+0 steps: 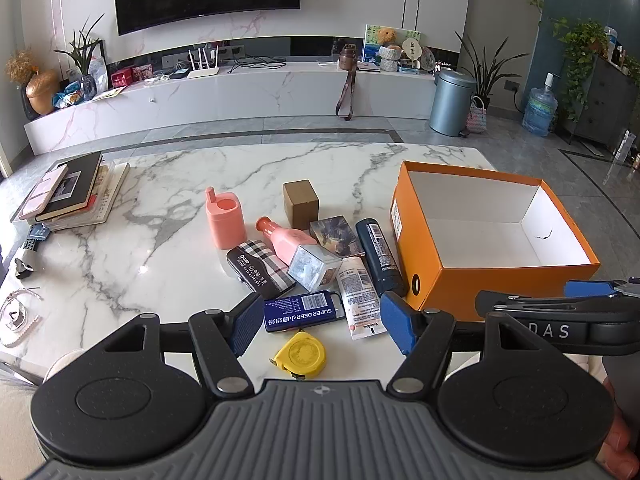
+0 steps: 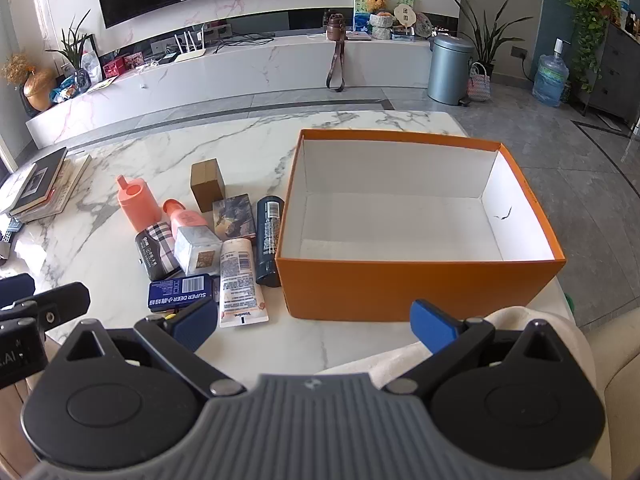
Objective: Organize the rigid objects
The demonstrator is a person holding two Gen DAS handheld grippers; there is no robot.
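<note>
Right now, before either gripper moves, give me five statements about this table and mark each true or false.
1. The orange box holds nothing. True.
2. The left gripper is shut on the yellow tape measure. False: it is open, holding nothing.
3. The dark blue bottle lies beside the box. True.
4. The brown block sits inside the box. False: it stands on the marble table.
5. The right gripper holds the white tube. False: it is open and holds nothing.

Left hand-held gripper (image 1: 318, 322) and right hand-held gripper (image 2: 316, 324), both agape.
</note>
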